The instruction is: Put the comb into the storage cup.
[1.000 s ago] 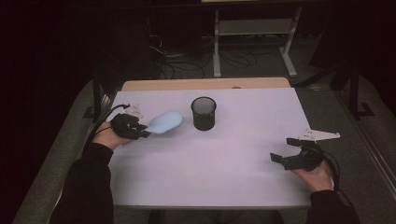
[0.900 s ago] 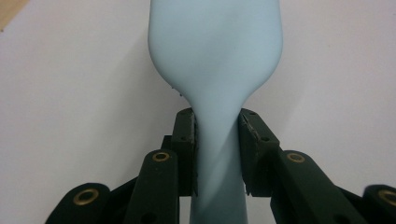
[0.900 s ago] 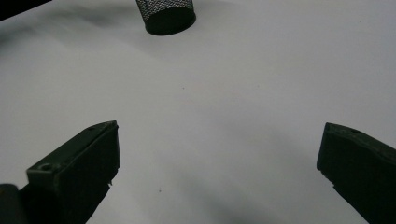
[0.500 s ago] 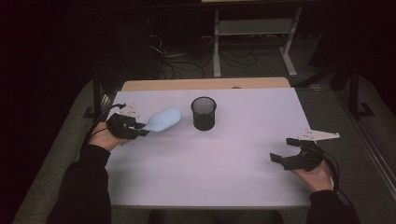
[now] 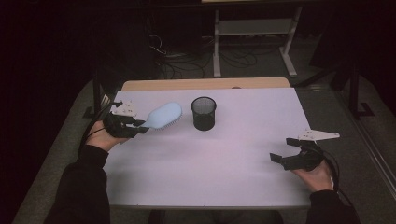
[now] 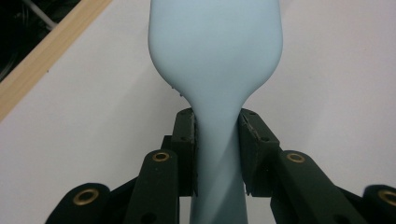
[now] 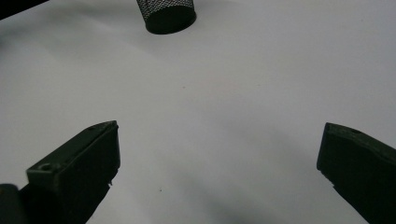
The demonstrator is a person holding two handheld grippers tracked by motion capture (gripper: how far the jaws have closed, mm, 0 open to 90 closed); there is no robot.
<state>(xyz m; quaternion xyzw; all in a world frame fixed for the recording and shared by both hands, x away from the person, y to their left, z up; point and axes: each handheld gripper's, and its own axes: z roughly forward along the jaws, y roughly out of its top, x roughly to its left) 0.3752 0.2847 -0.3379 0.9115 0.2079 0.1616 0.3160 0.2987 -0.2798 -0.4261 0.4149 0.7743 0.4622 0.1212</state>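
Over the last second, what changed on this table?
The left gripper, clamped on the light blue hairbrush's handle, lifted it slightly and carried it a little away from the person, brush head toward the black mesh cup. The grip held. The cup and the open right gripper stayed put.

I kept my left gripper (image 5: 140, 126) at about nine o'clock, jaws clamped and pointing toward three o'clock, forearm reaching in from seven. My right gripper (image 5: 286, 150) sat near four o'clock, jaws spread wide with nothing between them, aimed toward ten, hand (image 5: 318, 173) underneath.
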